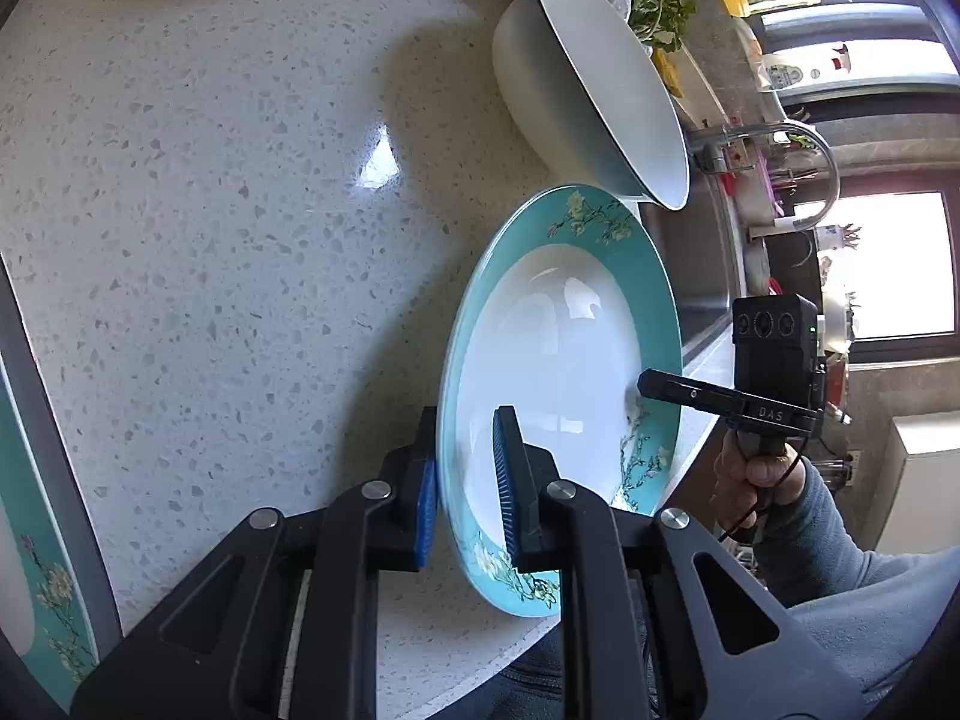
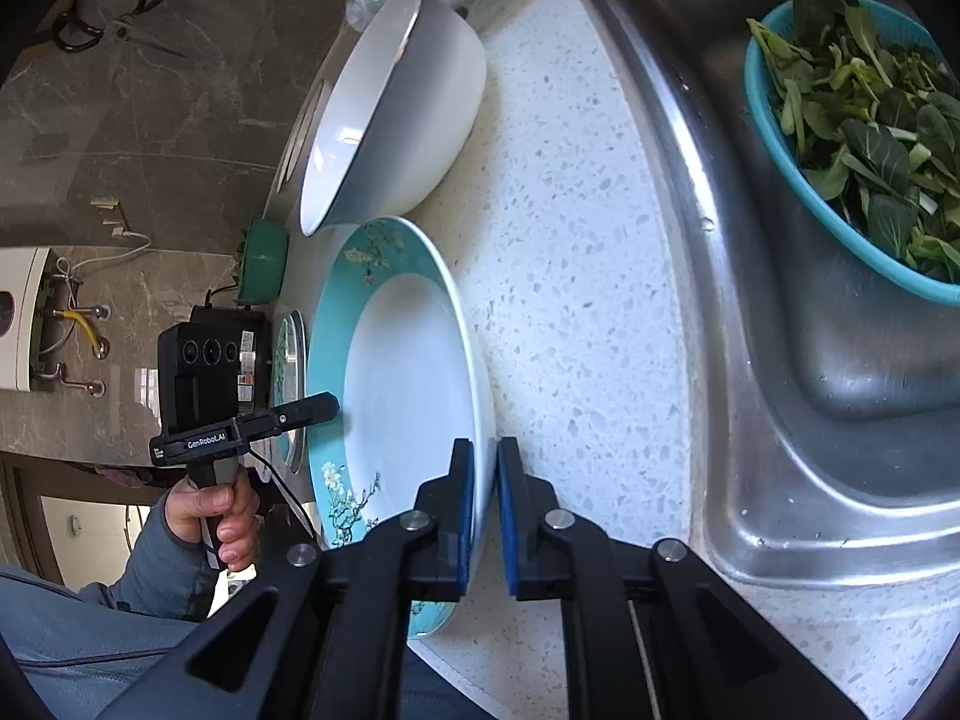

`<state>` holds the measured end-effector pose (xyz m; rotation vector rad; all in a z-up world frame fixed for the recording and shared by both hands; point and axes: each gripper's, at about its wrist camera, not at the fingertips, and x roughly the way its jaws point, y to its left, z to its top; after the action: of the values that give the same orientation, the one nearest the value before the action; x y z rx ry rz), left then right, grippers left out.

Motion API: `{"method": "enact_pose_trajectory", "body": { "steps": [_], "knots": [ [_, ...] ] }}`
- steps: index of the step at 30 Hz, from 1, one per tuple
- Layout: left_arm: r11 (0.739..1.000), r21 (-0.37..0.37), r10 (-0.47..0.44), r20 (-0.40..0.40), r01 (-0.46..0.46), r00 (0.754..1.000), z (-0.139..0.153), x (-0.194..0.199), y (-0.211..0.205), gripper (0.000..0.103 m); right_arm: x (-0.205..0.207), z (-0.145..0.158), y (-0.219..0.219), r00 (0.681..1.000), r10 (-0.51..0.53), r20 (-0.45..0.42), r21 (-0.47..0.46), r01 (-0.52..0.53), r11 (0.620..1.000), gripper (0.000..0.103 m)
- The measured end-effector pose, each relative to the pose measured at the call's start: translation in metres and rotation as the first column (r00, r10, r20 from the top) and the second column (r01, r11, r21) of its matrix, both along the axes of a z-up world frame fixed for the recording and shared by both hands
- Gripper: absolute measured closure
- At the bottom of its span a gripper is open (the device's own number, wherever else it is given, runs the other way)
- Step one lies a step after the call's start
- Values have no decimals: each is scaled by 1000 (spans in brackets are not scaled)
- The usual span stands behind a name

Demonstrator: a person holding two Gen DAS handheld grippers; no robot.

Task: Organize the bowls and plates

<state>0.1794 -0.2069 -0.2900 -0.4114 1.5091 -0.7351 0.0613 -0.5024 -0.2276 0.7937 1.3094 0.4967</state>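
Left hand-held gripper (image 1: 465, 486) and right hand-held gripper (image 2: 485, 516) each clamp opposite rim edges of the teal plate (image 1: 558, 360); plate sits on the speckled surface (image 1: 240, 210), just beside the white bowl (image 1: 588, 78); stiff, glazed, likely slippery, fragile; hold by the rim.

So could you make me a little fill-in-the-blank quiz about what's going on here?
1. Both grippers, left and right, are clamped on the rim of the teal ____.
2. Behind the plate stands a white ____.
3. The teal colander in the sink holds leafy ____.

Missing words: plate; bowl; greens
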Motion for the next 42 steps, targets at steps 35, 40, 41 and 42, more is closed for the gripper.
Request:
{"method": "enact_pose_trajectory", "body": {
  "steps": [35, 40, 41, 42],
  "knots": [
    [996, 54, 68, 82, -73, 994, 55, -9, 70, 89, 18, 32, 80, 999, 38, -4, 36, -38, 999, 92],
    [990, 71, 113, 92, -120, 989, 61, -12, 109, 89, 29, 37, 112, 996, 84, 10, 42, -84, 996, 92],
    [989, 73, 122, 93, -129, 988, 61, -12, 117, 89, 33, 37, 120, 996, 93, 10, 42, -94, 995, 92],
    [987, 78, 133, 96, -141, 986, 62, -13, 126, 89, 36, 38, 127, 995, 103, 13, 43, -103, 994, 92]
  ]
}}
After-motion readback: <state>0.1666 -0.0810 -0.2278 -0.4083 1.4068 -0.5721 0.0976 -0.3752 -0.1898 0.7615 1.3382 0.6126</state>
